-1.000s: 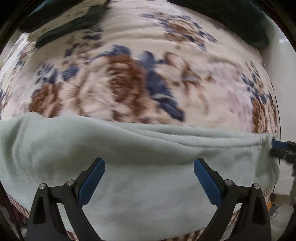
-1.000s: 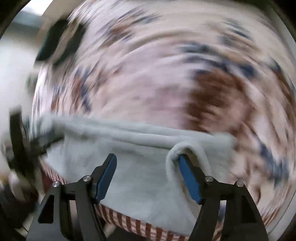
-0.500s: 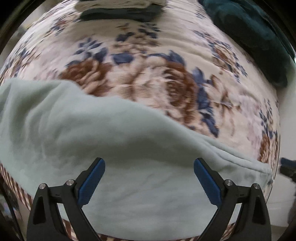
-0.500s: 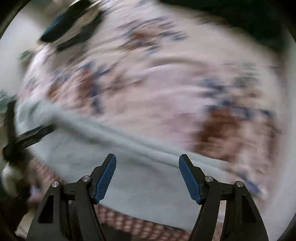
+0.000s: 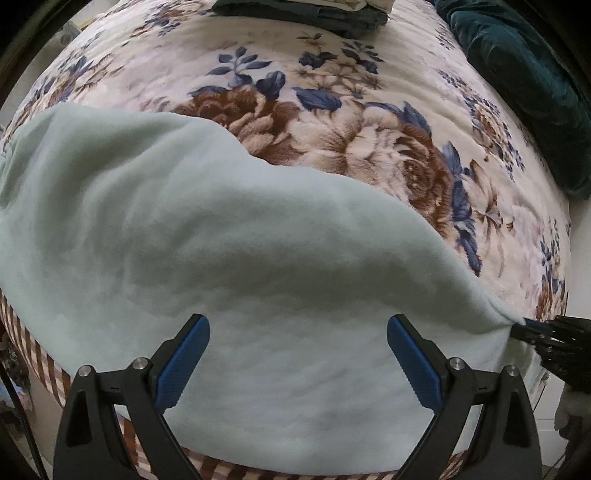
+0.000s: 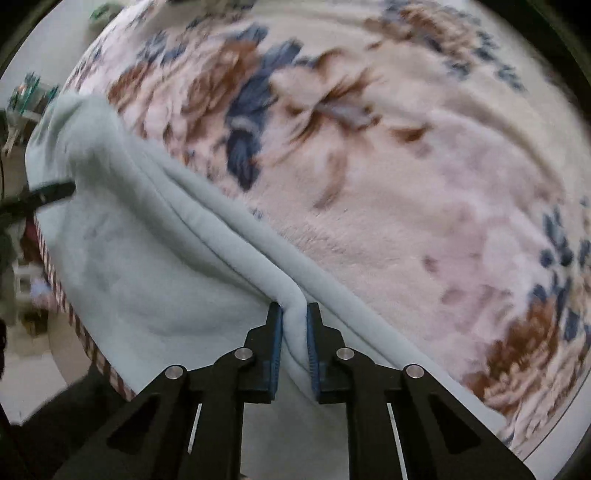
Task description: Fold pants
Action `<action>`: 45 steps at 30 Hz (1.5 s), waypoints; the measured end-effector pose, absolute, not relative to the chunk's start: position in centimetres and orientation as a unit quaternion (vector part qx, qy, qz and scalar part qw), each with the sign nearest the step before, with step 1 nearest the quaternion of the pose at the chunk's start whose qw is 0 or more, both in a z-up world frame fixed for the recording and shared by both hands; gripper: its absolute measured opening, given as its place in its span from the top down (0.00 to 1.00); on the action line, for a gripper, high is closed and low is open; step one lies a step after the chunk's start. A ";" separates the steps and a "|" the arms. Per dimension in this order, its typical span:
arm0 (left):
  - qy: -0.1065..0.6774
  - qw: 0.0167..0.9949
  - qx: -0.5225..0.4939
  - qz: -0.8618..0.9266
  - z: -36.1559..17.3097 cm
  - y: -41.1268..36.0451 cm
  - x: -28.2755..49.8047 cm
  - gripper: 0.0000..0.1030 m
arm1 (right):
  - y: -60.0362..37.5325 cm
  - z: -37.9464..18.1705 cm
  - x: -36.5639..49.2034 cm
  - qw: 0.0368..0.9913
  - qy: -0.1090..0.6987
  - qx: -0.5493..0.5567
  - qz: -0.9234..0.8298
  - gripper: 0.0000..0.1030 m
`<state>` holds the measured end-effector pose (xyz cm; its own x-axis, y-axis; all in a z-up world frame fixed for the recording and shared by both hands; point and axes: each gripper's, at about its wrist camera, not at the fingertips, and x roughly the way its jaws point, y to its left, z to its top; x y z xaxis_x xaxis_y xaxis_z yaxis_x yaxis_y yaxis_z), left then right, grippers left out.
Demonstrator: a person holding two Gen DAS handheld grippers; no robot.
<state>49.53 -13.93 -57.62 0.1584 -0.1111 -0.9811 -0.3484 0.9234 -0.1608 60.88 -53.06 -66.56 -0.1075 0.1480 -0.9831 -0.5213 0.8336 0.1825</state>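
Observation:
Pale mint fleece pants (image 5: 240, 258) lie spread along the near edge of a bed. My left gripper (image 5: 297, 321) hovers over their middle, pointing down, open, with nothing pinched between its blue pads. My right gripper (image 6: 294, 308) is shut on a raised fold of the pants' thick edge (image 6: 229, 236), the cloth squeezed between both pads. In the left wrist view the right gripper (image 5: 524, 326) shows at the far right, holding the pants' corner. The left gripper's finger (image 6: 48, 194) pokes in at the left of the right wrist view.
A cream blanket with brown and blue flowers (image 5: 369, 129) covers the bed. A stack of folded dark clothes (image 5: 314, 14) sits at its far side. A dark teal cushion (image 5: 517, 92) lies at the far right. A red-striped sheet (image 6: 55, 280) marks the bed's near edge.
My right gripper went from wide open to shut on the pants' edge. Both views rolled and shifted across the bed, and the pants' far edge now slants.

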 end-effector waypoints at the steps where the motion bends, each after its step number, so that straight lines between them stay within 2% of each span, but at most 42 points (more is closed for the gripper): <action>1: 0.644 0.740 -0.179 0.080 -57.6 -13.9 49.5 0.05 | -53.2 -66.0 60.8 0.663 0.693 -0.134 0.250 0.88; 5: 0.645 0.738 -0.180 0.078 -57.5 -13.6 49.4 0.05 | -54.0 -65.4 61.7 0.686 0.683 -0.130 0.215 0.88; 10: 0.647 0.736 -0.182 0.079 -57.6 -12.9 49.4 0.05 | -54.9 -68.9 63.5 0.635 0.740 -0.068 0.210 0.82; 12: 0.647 0.737 -0.182 0.074 -57.5 -12.9 49.3 0.05 | -57.1 -68.2 63.9 0.635 0.746 0.003 0.200 0.69; 13: 0.646 0.739 -0.175 0.072 -57.4 -13.2 49.4 0.05 | -59.3 -67.1 63.8 0.645 0.741 0.060 0.179 0.44; 14: 0.645 0.744 -0.162 0.062 -57.1 -13.7 49.5 0.05 | -60.9 -66.1 63.6 0.659 0.729 0.092 0.162 0.27; 16: 0.639 0.756 -0.137 0.036 -56.5 -15.3 49.9 0.05 | -66.0 -63.3 61.7 0.695 0.692 0.163 0.109 0.26; 19: 0.628 0.770 -0.109 0.009 -55.7 -18.4 50.2 0.05 | -72.3 -61.8 58.1 0.721 0.664 0.197 0.007 0.26; 25: 0.647 0.755 -0.089 -0.056 -56.1 -25.5 50.5 0.05 | -81.2 -65.3 54.3 0.696 0.661 0.273 -0.064 0.26; 28: 0.650 0.753 -0.067 -0.083 -56.1 -28.7 50.3 0.04 | -80.3 -66.4 55.3 0.703 0.670 0.237 -0.027 0.26; 29: 0.652 0.751 -0.063 -0.086 -56.2 -29.3 50.0 0.04 | -79.1 -66.9 55.8 0.709 0.674 0.206 -0.021 0.36; 30: 0.654 0.749 -0.059 -0.089 -56.4 -29.8 50.0 0.04 | -78.4 -67.2 56.2 0.716 0.673 0.185 -0.016 0.54; 31: 0.657 0.746 -0.056 -0.093 -56.5 -30.2 49.9 0.04 | -78.0 -67.5 56.3 0.715 0.680 0.163 -0.019 0.88; 34: 0.659 0.745 -0.051 -0.092 -56.5 -30.9 49.7 0.04 | -77.1 -66.4 56.4 0.736 0.664 0.127 -0.029 0.89; 38: 0.661 0.744 -0.053 -0.078 -56.8 -30.4 49.9 0.04 | -77.7 -64.4 56.5 0.764 0.628 0.142 -0.037 0.89; 42: 0.660 0.747 -0.057 -0.056 -56.9 -29.5 50.1 0.05 | -77.4 -67.1 57.8 0.742 0.659 0.121 -0.034 0.88; 43: 0.658 0.749 -0.061 -0.049 -56.9 -29.2 50.1 0.05 | -77.7 -68.1 58.0 0.738 0.662 0.126 -0.039 0.80; 44: 0.657 0.750 -0.063 -0.044 -56.8 -29.0 50.2 0.05 | -78.3 -68.6 58.0 0.736 0.661 0.140 -0.040 0.65; 45: 0.653 0.754 -0.060 -0.036 -56.7 -28.8 50.2 0.05 | -78.8 -68.9 58.0 0.731 0.665 0.147 -0.043 0.55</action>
<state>50.19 -28.77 -56.71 0.1442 -0.1328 -0.9806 -0.0240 0.9902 -0.1376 58.00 -78.84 -68.93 0.1126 0.1324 -0.9848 0.2589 0.9529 0.1577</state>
